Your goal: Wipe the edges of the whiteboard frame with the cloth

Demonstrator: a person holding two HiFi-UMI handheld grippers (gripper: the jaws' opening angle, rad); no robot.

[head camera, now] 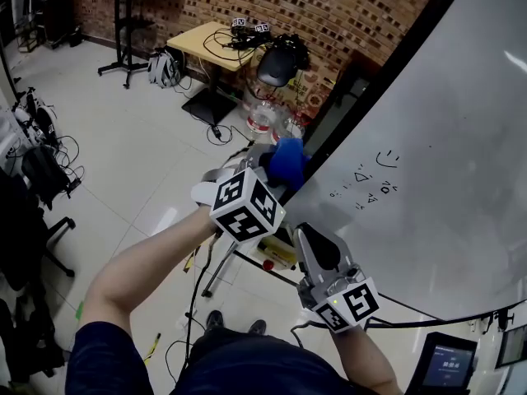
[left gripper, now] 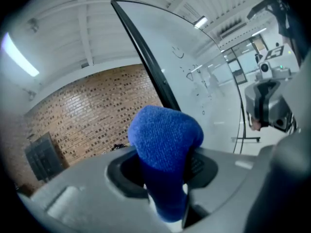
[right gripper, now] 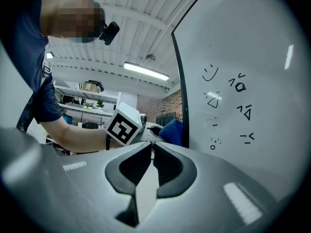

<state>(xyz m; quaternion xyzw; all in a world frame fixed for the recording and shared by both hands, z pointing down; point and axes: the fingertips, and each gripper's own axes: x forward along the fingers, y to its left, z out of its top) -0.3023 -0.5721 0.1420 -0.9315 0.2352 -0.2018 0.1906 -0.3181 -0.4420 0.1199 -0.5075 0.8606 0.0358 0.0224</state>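
Note:
A blue cloth is pinched in my left gripper, which is shut on it; the cloth presses against the black frame edge of the whiteboard. In the left gripper view the blue cloth bulges out between the jaws, right at the dark frame edge. My right gripper hovers lower, near the board's bottom edge, shut and empty. From the right gripper view the closed jaws point along the board, with the cloth and the frame edge ahead.
Small marker doodles sit on the board. A yellow table with cables and gear stands at the back by a brick wall. A water jug rests on the floor. A screen device is at the bottom right.

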